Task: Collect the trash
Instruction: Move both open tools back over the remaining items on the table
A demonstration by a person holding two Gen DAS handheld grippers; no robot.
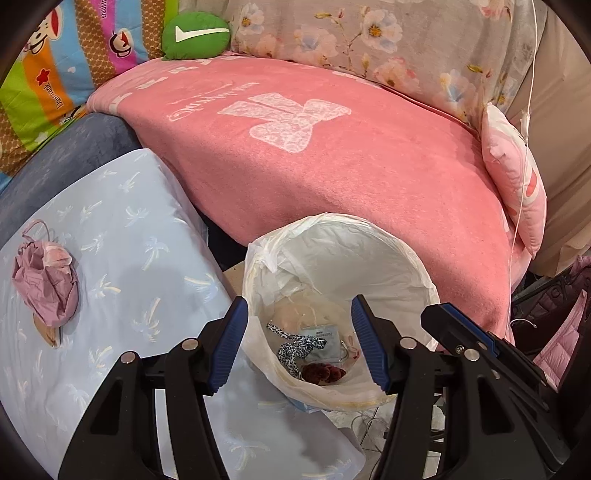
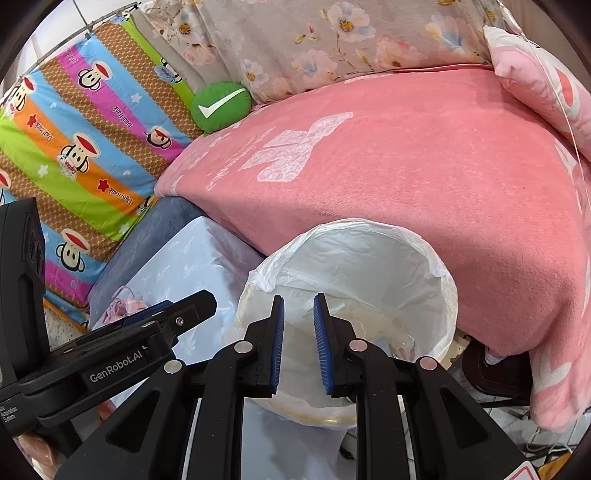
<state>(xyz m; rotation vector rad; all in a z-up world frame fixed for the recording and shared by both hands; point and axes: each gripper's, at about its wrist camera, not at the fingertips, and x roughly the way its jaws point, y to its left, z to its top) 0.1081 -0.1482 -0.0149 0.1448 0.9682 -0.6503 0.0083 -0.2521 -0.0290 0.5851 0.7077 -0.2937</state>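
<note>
A white bin lined with a plastic bag (image 1: 399, 254) stands beside the bed. Inside lie a leopard-print strip (image 1: 299, 345), a grey packet (image 1: 325, 341) and a dark red lump (image 1: 325, 373). My left gripper (image 1: 299, 347) is open and empty right above the bin's mouth. A crumpled pink mask and tissue (image 1: 46, 280) lie on the light blue pillow (image 1: 122, 266) to the left. In the right wrist view my right gripper (image 2: 299, 343) is open a little and empty over the bin's (image 2: 424, 266) near rim. The left gripper's body (image 2: 147, 332) shows at the left.
A pink blanket (image 1: 332, 166) covers the bed behind the bin. A green check-mark cushion (image 1: 195, 35), a striped cartoon quilt (image 2: 85, 147), a floral cover (image 2: 314, 48) and a small pink pillow (image 1: 517, 192) lie around it. A thin white cord (image 1: 526, 122) hangs at the right.
</note>
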